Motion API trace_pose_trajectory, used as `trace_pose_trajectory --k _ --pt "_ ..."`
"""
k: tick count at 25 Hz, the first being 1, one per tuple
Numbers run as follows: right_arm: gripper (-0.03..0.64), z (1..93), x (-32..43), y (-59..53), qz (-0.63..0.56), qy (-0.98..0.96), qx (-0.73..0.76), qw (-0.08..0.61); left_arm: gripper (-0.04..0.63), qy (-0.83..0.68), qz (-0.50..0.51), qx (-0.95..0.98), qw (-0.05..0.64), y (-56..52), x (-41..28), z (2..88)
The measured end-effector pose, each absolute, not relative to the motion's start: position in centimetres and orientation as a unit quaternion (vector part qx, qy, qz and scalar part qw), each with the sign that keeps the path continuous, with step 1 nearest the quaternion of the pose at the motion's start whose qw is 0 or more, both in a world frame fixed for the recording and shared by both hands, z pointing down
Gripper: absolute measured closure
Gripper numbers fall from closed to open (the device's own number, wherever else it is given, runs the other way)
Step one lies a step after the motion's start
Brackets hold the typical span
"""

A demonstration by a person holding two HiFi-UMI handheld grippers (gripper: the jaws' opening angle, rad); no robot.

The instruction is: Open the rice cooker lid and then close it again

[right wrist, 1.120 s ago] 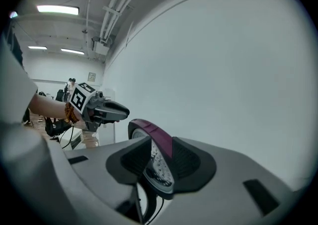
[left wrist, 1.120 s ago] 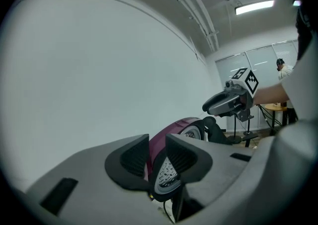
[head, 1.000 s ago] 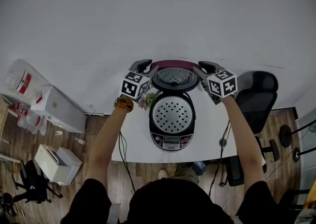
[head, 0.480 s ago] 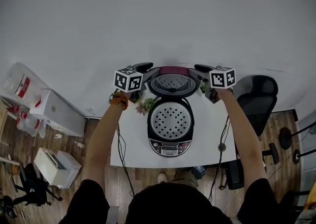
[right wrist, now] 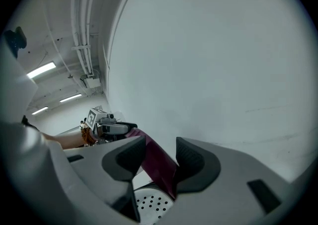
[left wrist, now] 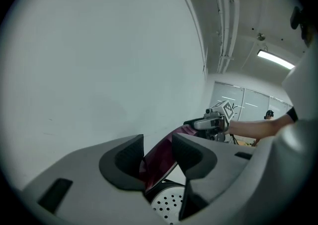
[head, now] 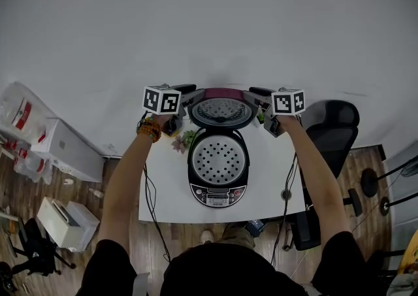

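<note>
1. The rice cooker [head: 217, 170] sits on the white table [head: 271, 180], and its maroon lid [head: 221, 109] is up, fully raised at the back.
2. Both pairs of jaws have just been easing apart. The left gripper [left wrist: 158, 153] and right gripper [right wrist: 160, 158] now gape wide with the lid's rim loose between them, so opening looks done and closing is still to come.
3. The wrists have rolled square since a second ago, with the arms stretched out either side of the lid.

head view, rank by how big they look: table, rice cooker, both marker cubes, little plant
1. table
2. rice cooker
3. left marker cube and right marker cube, which look alike
4. plant
</note>
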State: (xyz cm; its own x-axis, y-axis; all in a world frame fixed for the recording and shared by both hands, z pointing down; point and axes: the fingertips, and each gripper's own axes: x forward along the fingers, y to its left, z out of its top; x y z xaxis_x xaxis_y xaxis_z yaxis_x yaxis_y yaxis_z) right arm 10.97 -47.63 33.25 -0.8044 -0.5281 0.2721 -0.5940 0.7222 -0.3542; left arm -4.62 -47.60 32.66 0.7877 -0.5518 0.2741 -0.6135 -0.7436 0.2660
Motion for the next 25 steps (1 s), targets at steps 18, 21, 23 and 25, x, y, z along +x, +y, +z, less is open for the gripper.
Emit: trace_pose_trajectory --k 18,21,23,25 --pt "0.416 33.6 11.1 -46.0 0.225 -0.916 0.324 0.071 0.425 -0.332 0.055 0.925 0.175 -46.0 -4.7 33.1" --pt "0.416 33.6 11.1 -45.7 0.224 -0.916 0.326 0.068 0.425 -0.333 0.057 0.925 0.172 -45.8 -4.7 33.2" --pt "0.416 33.5 11.1 -45.7 0.224 -0.915 0.328 0.068 0.425 -0.335 0.057 0.925 0.169 -45.7 -4.8 33.1" --pt "0.416 33.6 11.0 -45.5 0.224 -0.915 0.328 0.068 0.425 -0.336 0.056 0.925 0.170 -45.5 -4.8 33.2"
